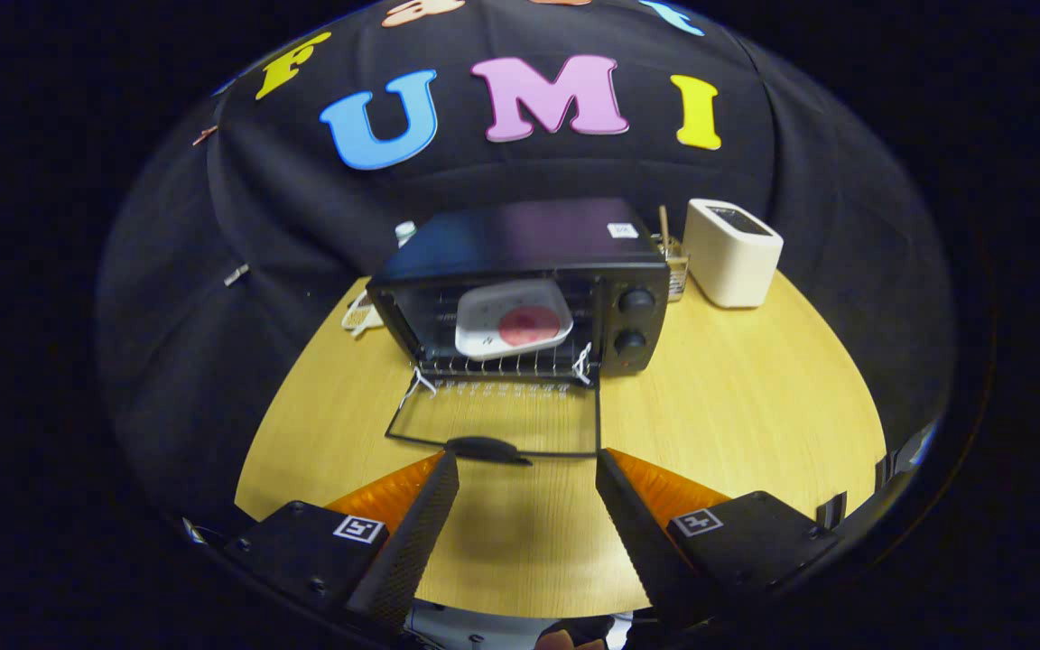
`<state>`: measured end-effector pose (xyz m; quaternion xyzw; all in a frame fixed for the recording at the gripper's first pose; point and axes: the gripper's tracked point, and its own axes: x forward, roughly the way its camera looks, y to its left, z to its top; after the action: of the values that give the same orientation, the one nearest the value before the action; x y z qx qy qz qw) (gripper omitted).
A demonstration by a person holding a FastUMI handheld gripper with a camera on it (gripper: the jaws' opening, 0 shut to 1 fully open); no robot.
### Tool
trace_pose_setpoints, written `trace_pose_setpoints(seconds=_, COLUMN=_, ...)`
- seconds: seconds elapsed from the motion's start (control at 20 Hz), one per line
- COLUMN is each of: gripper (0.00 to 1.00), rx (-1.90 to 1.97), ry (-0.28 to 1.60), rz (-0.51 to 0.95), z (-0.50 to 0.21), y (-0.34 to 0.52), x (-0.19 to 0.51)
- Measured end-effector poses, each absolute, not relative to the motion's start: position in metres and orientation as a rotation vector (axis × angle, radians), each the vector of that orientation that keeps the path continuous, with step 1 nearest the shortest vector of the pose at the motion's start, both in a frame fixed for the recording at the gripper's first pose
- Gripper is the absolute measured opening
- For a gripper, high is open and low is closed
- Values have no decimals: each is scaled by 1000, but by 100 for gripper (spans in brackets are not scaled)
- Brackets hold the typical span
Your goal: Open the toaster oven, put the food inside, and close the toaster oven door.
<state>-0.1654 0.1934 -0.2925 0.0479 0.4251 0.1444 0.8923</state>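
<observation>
A black toaster oven stands on the round wooden table ahead of me. Its glass door hangs folded down flat toward me, with the dark handle at the door's near edge, just beyond my fingertips. Inside, on the wire rack, rests a white tray carrying a round red piece of food. My gripper is open, its fingers spread wide with nothing between them, hovering over the table in front of the door handle.
A white pop-up toaster sits to the right behind the oven, with a small glass jar holding a stick between them. A white object lies at the oven's left side. Two control knobs face me on the oven's right panel.
</observation>
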Motion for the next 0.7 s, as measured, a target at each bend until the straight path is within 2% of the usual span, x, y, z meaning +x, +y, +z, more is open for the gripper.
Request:
trace_pose_setpoints(seconds=0.15, gripper=99, rx=109, ry=1028, rz=294, z=-330, y=216, x=-184)
trace_pose_setpoints(seconds=0.4, gripper=99, rx=78, ry=1170, rz=283, z=-375, y=246, x=-187)
trace_pose_setpoints(seconds=0.7, gripper=99, rx=15, ry=1250, rz=222, z=-426, y=270, x=-162)
